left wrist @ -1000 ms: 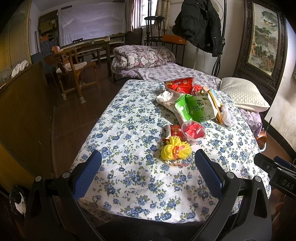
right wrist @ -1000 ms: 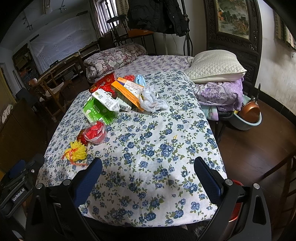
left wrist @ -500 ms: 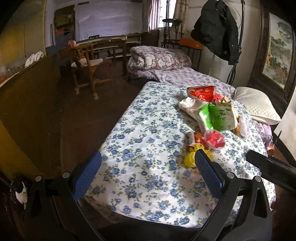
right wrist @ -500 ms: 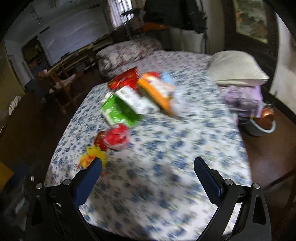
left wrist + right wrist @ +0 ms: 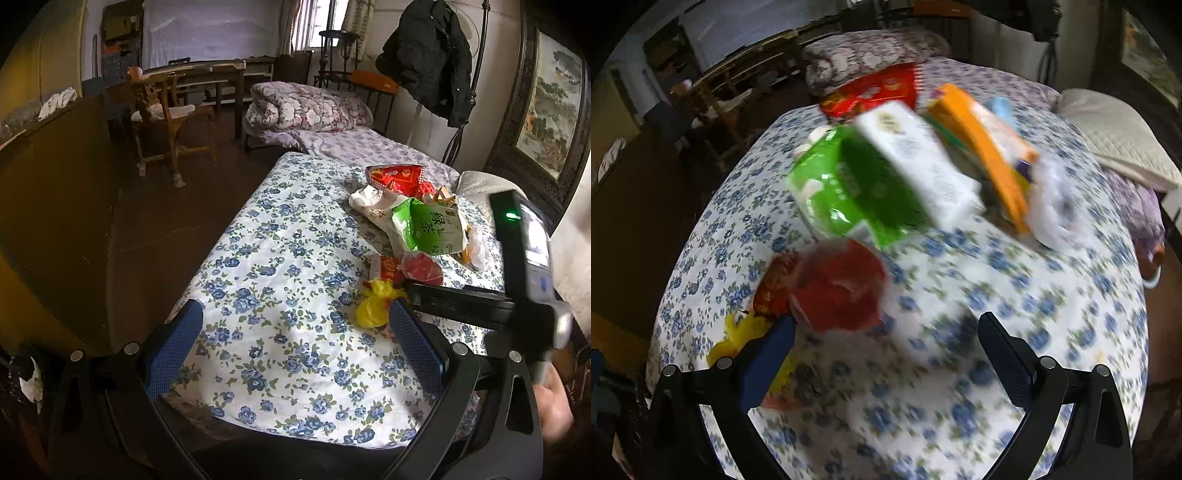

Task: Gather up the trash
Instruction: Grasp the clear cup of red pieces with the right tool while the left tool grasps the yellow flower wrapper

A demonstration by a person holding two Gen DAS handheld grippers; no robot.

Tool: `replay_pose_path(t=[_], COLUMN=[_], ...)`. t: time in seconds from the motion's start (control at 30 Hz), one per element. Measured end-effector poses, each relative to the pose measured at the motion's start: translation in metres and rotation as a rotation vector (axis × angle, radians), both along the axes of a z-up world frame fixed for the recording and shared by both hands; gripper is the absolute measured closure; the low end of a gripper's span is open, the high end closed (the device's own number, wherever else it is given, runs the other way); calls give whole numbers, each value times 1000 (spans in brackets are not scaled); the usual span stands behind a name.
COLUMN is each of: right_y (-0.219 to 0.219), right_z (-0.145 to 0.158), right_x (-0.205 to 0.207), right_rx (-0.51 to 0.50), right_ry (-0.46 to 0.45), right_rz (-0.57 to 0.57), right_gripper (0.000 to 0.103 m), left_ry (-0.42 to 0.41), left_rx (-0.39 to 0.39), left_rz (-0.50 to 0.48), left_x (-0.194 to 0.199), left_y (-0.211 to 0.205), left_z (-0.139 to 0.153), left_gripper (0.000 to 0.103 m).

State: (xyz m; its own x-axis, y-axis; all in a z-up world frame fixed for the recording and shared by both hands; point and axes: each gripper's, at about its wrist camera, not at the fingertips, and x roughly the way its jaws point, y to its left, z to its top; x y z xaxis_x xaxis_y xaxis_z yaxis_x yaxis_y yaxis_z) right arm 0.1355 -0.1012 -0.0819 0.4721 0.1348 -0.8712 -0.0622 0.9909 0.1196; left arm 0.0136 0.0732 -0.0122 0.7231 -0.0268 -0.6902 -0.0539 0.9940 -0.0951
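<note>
Floral bedsheet [image 5: 280, 280], blue on white, spread beneath both tools. Right gripper [image 5: 886, 354]: 2 fingers wide apart, empty; red plastic cup [image 5: 836, 286] just ahead of its left finger, yellow wrapper [image 5: 738, 334] partly behind that finger. Green packet [image 5: 849, 192], white carton [image 5: 916, 158] and orange box [image 5: 982, 147] farther ahead; view blurred. Left gripper [image 5: 295, 343]: 2 fingers wide apart, empty, yellow wrapper beside its right finger.
</note>
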Motion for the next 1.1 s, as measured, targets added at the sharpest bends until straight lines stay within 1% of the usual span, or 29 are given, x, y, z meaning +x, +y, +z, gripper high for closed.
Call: replay_pose_path(t=[0.07, 0.1, 0.13, 0.2, 0.27, 0.33, 0.43, 0.5, 0.57, 0.63, 0.67, 0.73, 0.8, 0.87, 0.93, 0.97, 1.0, 1.03, 1.1], right_y=[7, 10, 9, 5, -2, -19, -56, -77, -96, -103, -104, -100, -95, -91, -86, -86, -86, -88, -90], right_z=[-2, 0, 2, 5, 10, 16, 24, 21, 9, 0, 1, 1, 0, -1, -1, -1, 1, 1, 2], right_x=[2, 1, 2, -4, -13, -25, -39, -44, -40, -40, -40, -40, -41, -42, -40, -40, -41, -41, -43], right_rx=[-26, -18, -3, 25, 28, 41, 75, 114, 160, 185, 182, 166, 148, 151, 144, 144, 147, 150, 148], right_ry=[-18, -42, -51, -51, -52, -53, -71, -49, -3, 39, 33, 34, 35, 39, 41, 43, 45, 48, 54], right_rz=[15, 38, 51, 30, 0, -48, -167, -228, -264, -279, -276, -258, -239, -219, -209, -205, -205, -205, -205], right_gripper=[24, 35, 50, 51, 51, 51, 50, 50, 50, 50, 50, 50, 50, 50, 50, 50, 50, 50, 50], left_ry=[8, 10, 10, 11, 16, 28, 87, 132, 195, 250, 282, 311, 312, 282, 282, 292, 306, 302, 276], left_rx=[-8, -9, -7, -2, -4, -17, -14, -19, -13, 0, 4, 8, 7, -6, -25, -37, -51, -56, -54], left_rz=[-7, -10, -14, -18, -25, -48, -97, -131, -157, -174, -181, -175, -159, -166, -191, -201, -216, -228, -259], left_x=[2, 3, 3, 4, 5, 7, 22, 36, 51, 64, 72, 79, 84, 84, 84, 86, 86, 83, 78], left_y=[0, -1, -1, -2, -2, -4, -19, -30, -44, -54, -60, -63, -62, -60, -59, -59, -61, -63, -70], left_z=[-2, -3, -3, -4, -5, -7, -12, -18, -29, -39, -46, -55, -60, -58, -58, -61, -62, -62, -58], left_gripper=[6, 6, 6, 6, 6, 6, 6, 6, 6, 6, 6, 6, 8, 21, 45, 52, 56, 58, 60])
